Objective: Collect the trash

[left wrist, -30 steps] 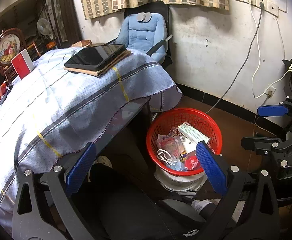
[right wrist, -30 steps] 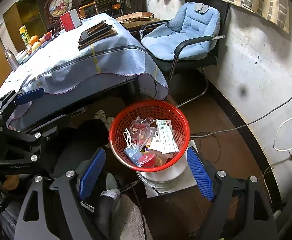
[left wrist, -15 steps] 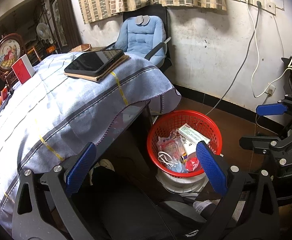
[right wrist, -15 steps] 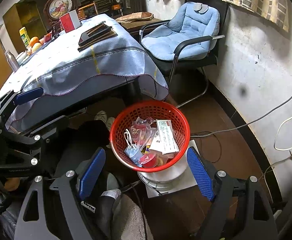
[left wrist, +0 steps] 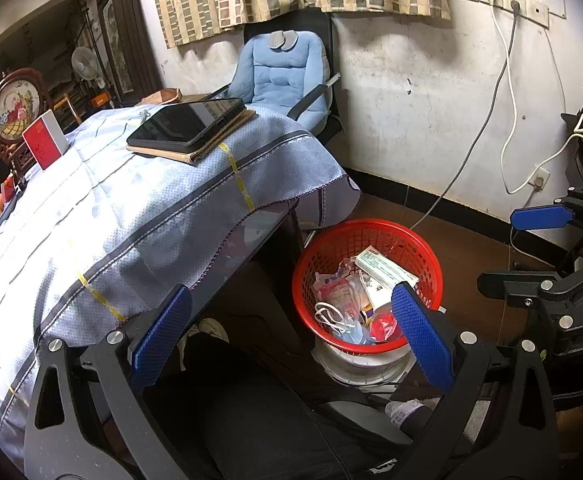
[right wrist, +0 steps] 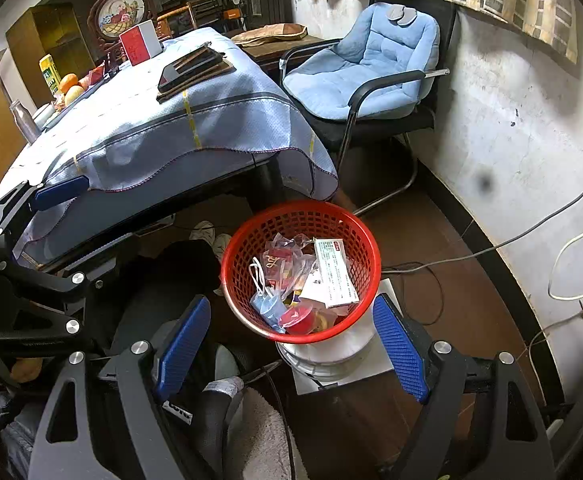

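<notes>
A red mesh basket stands on the floor beside the table corner, on a white round base. It holds trash: a white printed box, a blue face mask and clear and red wrappers. My left gripper hangs open left of and above the basket, nothing between its fingers. My right gripper is open too, held over the basket's near rim and empty. Each gripper's blue pad shows in the other view, the right one and the left one.
A table under a blue cloth carries a tablet on a book and a red box. A blue cushioned chair stands by the wall. Cables trail over the floor. A person's dark trouser leg is below.
</notes>
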A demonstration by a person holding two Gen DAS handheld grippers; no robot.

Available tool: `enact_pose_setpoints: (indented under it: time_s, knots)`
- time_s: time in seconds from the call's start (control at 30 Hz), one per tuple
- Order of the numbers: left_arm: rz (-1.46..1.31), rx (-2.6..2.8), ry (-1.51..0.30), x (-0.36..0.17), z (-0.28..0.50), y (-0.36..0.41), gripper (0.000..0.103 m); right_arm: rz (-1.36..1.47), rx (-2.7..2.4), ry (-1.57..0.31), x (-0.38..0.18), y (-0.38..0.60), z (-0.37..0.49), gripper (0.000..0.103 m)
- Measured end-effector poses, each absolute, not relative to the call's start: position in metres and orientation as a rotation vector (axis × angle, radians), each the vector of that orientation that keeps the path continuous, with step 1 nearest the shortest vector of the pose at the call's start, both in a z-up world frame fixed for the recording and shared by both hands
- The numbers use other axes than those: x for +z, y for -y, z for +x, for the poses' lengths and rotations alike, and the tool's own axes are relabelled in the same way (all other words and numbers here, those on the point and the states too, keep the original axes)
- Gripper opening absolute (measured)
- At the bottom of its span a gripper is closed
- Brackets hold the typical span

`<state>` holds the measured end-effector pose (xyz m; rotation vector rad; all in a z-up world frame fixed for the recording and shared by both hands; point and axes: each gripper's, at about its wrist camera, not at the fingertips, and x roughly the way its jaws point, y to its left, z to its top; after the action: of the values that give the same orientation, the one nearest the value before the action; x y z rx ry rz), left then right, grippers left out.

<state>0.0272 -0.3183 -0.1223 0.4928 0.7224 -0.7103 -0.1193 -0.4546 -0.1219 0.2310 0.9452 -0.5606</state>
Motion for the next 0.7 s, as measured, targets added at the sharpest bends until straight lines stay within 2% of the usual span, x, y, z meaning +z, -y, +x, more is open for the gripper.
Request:
enact_pose_setpoints:
  time_s: [0.7]
  knots:
    - [0.502,-0.714,-0.72,-0.1238,0.0258,0.3189,0.096,0.233,-0.559,-0.947,-0.1218,0.4553,-0.1192,0.082]
